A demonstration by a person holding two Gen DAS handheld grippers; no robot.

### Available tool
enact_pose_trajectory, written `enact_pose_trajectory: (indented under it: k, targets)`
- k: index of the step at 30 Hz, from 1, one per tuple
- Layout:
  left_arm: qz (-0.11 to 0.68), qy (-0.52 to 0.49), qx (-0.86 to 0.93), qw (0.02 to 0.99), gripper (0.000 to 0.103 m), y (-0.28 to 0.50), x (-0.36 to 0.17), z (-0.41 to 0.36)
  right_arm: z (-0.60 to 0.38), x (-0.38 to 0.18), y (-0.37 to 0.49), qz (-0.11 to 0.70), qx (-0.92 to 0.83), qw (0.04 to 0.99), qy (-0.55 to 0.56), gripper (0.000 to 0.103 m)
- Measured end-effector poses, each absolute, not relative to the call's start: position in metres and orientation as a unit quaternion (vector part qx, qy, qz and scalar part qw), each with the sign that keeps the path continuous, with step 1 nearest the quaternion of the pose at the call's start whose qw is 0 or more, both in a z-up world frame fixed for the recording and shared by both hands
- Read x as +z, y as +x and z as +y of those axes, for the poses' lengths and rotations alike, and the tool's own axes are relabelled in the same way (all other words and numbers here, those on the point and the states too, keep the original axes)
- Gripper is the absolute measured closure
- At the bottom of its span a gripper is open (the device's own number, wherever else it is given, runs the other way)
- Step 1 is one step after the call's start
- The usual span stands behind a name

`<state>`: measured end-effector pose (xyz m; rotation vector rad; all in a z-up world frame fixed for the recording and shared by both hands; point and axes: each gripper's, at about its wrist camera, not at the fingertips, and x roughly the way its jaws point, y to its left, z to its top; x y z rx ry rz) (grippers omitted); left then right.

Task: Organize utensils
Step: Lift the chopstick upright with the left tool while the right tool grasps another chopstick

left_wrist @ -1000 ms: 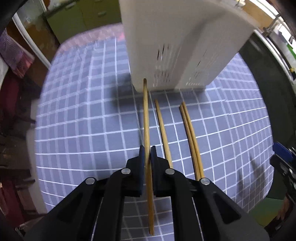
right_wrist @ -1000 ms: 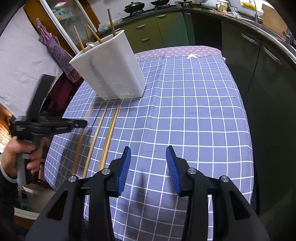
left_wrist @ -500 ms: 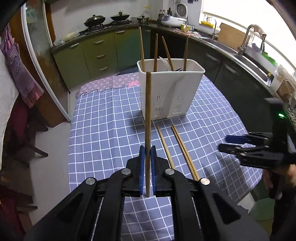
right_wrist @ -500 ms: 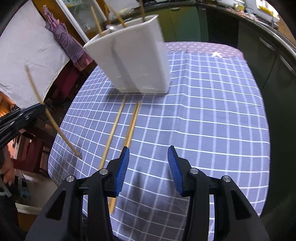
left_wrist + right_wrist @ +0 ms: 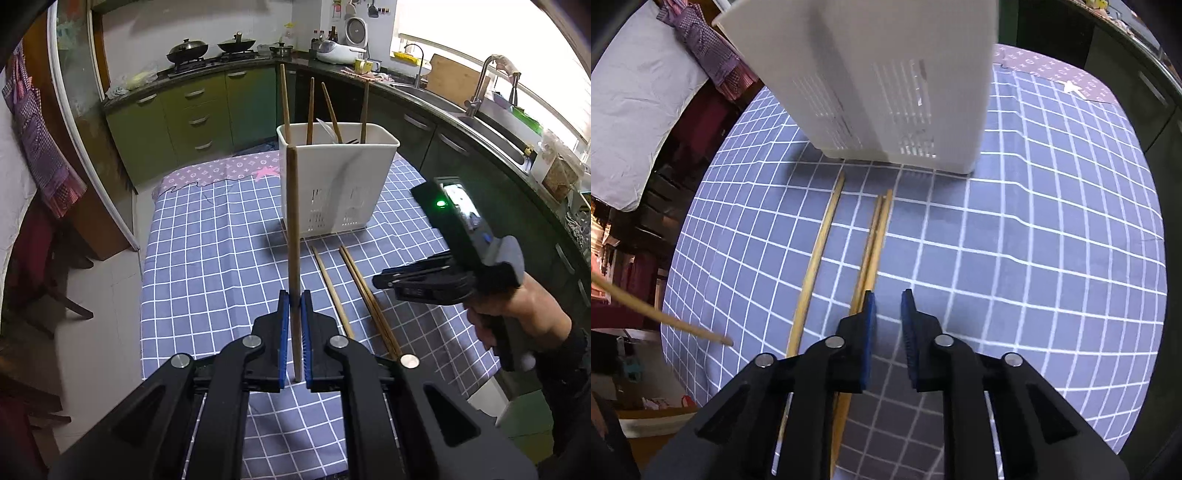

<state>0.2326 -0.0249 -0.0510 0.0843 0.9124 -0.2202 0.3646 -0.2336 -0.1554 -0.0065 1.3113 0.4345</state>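
My left gripper (image 5: 292,306) is shut on a wooden chopstick (image 5: 293,229) and holds it upright above the checked tablecloth, in front of the white utensil holder (image 5: 338,188). Several chopsticks stand in the holder. Three chopsticks lie on the cloth: a single one (image 5: 331,288) and a touching pair (image 5: 365,295). My right gripper (image 5: 887,306) is open, low over the cloth, its left finger over the pair (image 5: 877,236). The single chopstick (image 5: 818,251) lies to its left. The holder (image 5: 886,81) is close ahead. The held chopstick's end (image 5: 683,328) shows at the left edge.
The table (image 5: 207,240) has a blue checked cloth, with its left edge dropping to the floor. Green kitchen cabinets (image 5: 177,114) and a counter with a sink (image 5: 491,122) ring the far and right sides. A chair (image 5: 44,266) stands at the left.
My left gripper lifted the chopstick off the cloth and drew back from the holder, turning it upright. My right gripper moved forward and down over the pair, its jaws narrower.
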Motion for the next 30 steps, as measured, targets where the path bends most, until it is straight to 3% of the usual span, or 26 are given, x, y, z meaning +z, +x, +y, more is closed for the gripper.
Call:
enact_pose_trajectory:
  k: [18,22,30]
  targets:
    - [0.440,0.048,-0.112,0.890,0.097,0.233,-0.051,-0.030,-0.181,-0.169,0.367,0.615,0.174,0.765,-0.077,0.088]
    - [0.441,0.050,-0.111,0.889,0.097,0.232,-0.051,-0.030,-0.178,-0.168,0.364,0.606,0.167,0.773,-0.086,0.095]
    - [0.442,0.052,-0.111,0.889,0.096,0.233,-0.051,-0.029,-0.216,-0.108,0.340,0.536,0.208,0.818,-0.016,0.096]
